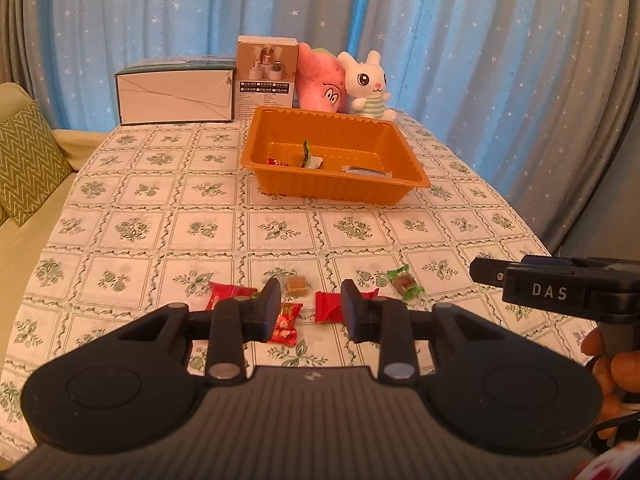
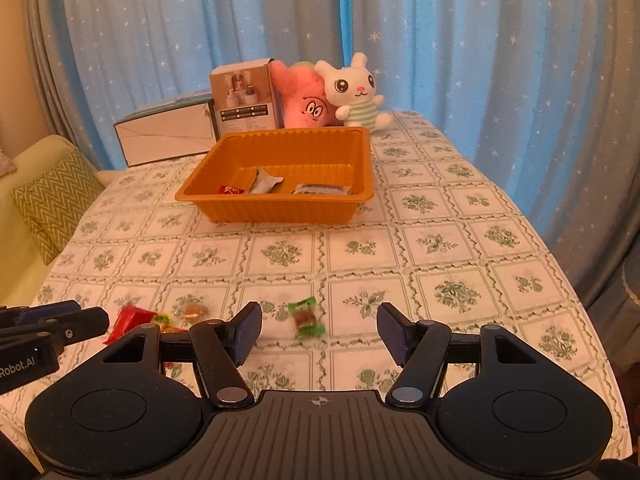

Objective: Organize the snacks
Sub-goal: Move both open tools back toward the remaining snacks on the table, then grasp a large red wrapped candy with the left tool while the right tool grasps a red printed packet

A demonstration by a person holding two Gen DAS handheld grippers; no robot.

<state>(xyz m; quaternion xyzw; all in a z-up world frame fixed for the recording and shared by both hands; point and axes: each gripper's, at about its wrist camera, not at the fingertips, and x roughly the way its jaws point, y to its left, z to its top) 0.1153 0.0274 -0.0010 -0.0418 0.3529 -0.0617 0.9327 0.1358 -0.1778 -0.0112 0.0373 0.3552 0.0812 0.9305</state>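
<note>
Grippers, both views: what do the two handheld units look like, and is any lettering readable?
The left gripper and right gripper match: matte black plastic bodies with two round side lobes, a ribbed grey centre plate with a small crosshair mark, silver pivot pins, and dark blue textured pads on black fingers. Side-on, the right unit reads "DAS" in white; the left reads "Robot.AI". No cables or sleeves are clearly visible.
</note>
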